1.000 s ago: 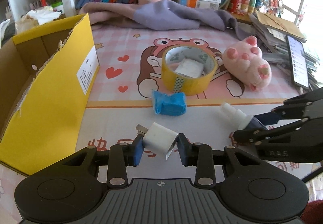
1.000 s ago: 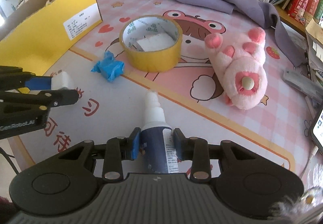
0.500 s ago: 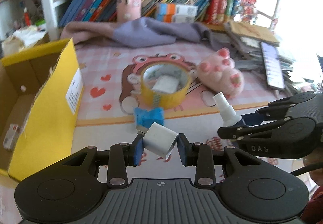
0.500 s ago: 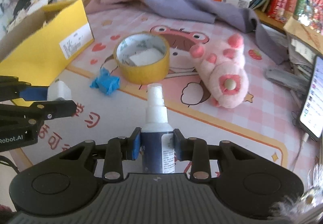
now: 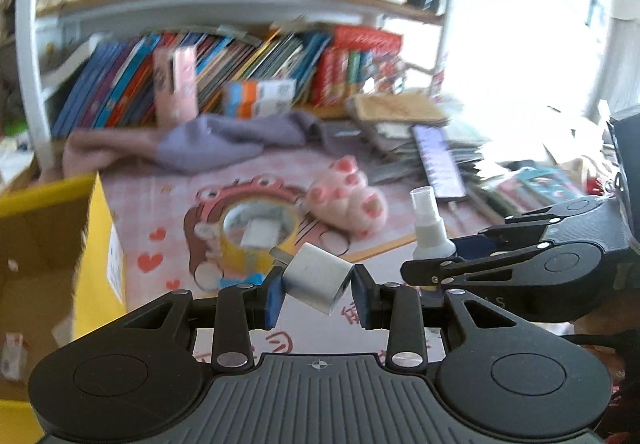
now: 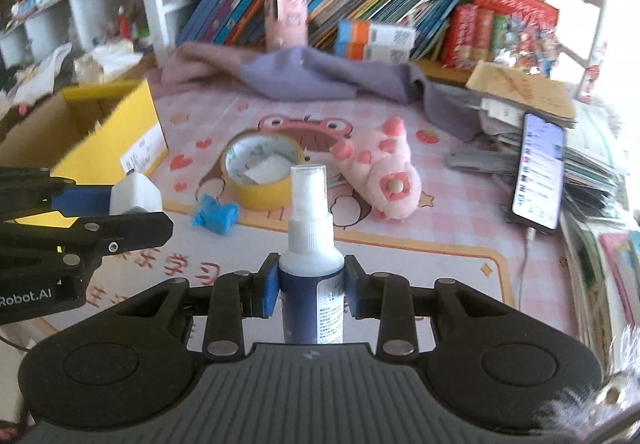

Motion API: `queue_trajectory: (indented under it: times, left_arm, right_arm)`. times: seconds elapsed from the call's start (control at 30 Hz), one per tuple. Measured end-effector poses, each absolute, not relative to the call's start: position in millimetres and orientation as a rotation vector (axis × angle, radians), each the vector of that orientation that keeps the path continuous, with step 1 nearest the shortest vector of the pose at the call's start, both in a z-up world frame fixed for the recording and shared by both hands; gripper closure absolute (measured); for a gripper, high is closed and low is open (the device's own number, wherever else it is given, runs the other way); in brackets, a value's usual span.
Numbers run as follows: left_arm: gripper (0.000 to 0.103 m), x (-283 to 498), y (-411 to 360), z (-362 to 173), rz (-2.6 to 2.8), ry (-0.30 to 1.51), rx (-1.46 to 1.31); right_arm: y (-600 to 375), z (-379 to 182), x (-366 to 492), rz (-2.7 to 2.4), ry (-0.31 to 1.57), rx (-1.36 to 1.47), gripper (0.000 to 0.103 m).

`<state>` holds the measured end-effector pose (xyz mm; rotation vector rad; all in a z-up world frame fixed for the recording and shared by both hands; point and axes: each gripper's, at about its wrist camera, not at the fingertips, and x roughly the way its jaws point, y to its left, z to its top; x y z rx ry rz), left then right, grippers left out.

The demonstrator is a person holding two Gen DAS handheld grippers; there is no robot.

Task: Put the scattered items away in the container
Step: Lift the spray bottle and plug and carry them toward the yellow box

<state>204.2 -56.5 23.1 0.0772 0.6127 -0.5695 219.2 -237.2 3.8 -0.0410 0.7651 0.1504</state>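
We have lifted both loads off the worktop (image 6: pixel 400 244). The left hand-held gripper (image 5: pixel 318 290) clamps the white charger plug (image 5: pixel 318 282); the right hand-held gripper (image 6: pixel 311 290) clamps the spray bottle (image 6: pixel 311 244). Next: the yellow cardboard box (image 6: pixel 112 132), at left.

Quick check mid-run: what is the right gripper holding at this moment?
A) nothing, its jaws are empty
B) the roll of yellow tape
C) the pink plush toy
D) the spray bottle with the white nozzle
D: in the right wrist view the right gripper has its blue pads pressed on both sides of the spray bottle, while the tape roll and plush toy lie on the mat.
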Motion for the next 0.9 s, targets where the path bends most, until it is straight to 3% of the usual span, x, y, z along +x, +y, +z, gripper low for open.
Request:
queue_trajectory:
  times: [0.33,0.9]
  left_arm:
    - [0.069,139,18,55,-0.655,0.520,0.021]
    - [0.069,49,151,61,-0.365,0.502,0.061]
  right_arm:
    - [-171,41,145,0.113,0.683,-0.010,0.072]
    - [-26,62,80,0.389,0.670,-0.043,0.072]
